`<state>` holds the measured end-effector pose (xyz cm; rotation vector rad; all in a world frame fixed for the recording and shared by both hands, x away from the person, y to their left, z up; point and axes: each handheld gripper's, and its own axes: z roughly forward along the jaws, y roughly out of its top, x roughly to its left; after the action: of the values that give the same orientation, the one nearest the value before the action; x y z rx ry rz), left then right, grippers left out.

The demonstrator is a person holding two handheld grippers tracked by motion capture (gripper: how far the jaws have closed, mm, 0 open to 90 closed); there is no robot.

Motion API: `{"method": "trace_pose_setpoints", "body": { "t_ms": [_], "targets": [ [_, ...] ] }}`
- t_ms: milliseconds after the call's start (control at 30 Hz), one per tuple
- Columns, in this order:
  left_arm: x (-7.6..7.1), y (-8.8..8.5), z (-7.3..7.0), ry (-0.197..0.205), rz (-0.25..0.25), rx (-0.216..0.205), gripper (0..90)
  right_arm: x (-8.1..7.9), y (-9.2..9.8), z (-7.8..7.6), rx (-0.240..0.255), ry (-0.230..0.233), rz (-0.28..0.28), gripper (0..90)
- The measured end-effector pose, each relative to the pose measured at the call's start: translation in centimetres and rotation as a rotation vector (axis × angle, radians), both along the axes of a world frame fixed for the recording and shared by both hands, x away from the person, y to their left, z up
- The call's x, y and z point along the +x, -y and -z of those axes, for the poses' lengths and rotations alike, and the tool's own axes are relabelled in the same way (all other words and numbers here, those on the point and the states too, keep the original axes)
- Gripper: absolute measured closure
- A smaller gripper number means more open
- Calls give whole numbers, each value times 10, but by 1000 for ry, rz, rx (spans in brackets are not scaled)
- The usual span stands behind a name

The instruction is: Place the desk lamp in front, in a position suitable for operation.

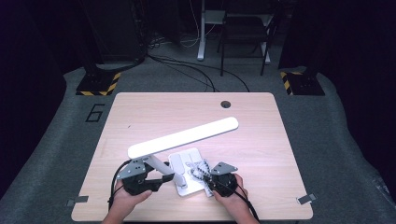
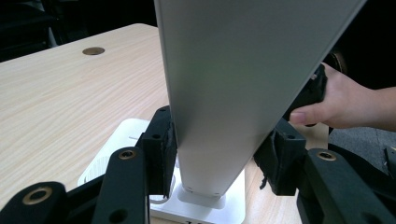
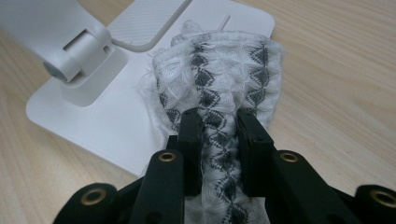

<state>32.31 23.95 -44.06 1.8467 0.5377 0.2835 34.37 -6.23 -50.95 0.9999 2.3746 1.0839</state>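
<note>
Your right gripper point(image 3: 217, 128) has its fingers point(image 3: 190, 135) pinched together on a white cloth with a black diamond pattern point(image 3: 219, 74); the fabric bunches between the pads and spreads out ahead of them, towards twelve o'clock in the right gripper view; the cloth lies on the lamp's flat white base point(image 3: 107, 126), its far edge reaching the worktop point(image 3: 336, 84) at two o'clock. In the high view that gripper point(image 1: 208, 176) sits at about five o'clock of the base point(image 1: 183, 161), your hand point(image 1: 232, 192) behind it.

Your left gripper point(image 2: 217, 156) has its fingers point(image 2: 161, 149) clamped on the lamp's pale arm point(image 2: 224, 93), one pad on each flat side, just above the hinge; the arm rises steeply towards twelve o'clock in the left gripper view. In the high view the left gripper point(image 1: 156, 179) holds the arm at the base's nine o'clock; the long white lamp head point(image 1: 184, 136) stretches from there towards two o'clock across the worktop point(image 1: 154, 112).
</note>
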Motion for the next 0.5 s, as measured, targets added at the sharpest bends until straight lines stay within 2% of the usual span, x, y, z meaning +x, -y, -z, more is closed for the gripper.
{"method": "trace_pose_setpoints", "body": {
  "t_ms": [133, 167, 300, 333, 433, 500],
  "targets": [
    [0, 0, 1, 4, -4, -9, 527, 8, -2, -1, -9, -9, -10, 737],
    [0, 1, 1, 3, -3, -15, 526, 10, -4, 0, 5, -12, 1, 737],
    [0, 1, 1, 5, -3, -14, 526, 21, -7, -1, 2, -26, -2, 737],
    [0, 1, 1, 4, -3, -13, 526, 27, -9, -3, -15, -30, -10, 737],
    [0, 0, 0, 1, 2, -5, 526, 32, -12, -3, -9, -37, -2, 737],
    [1, 1, 1, 4, -2, -14, 526, 36, -14, -3, -8, -44, 1, 737]
  ]
}}
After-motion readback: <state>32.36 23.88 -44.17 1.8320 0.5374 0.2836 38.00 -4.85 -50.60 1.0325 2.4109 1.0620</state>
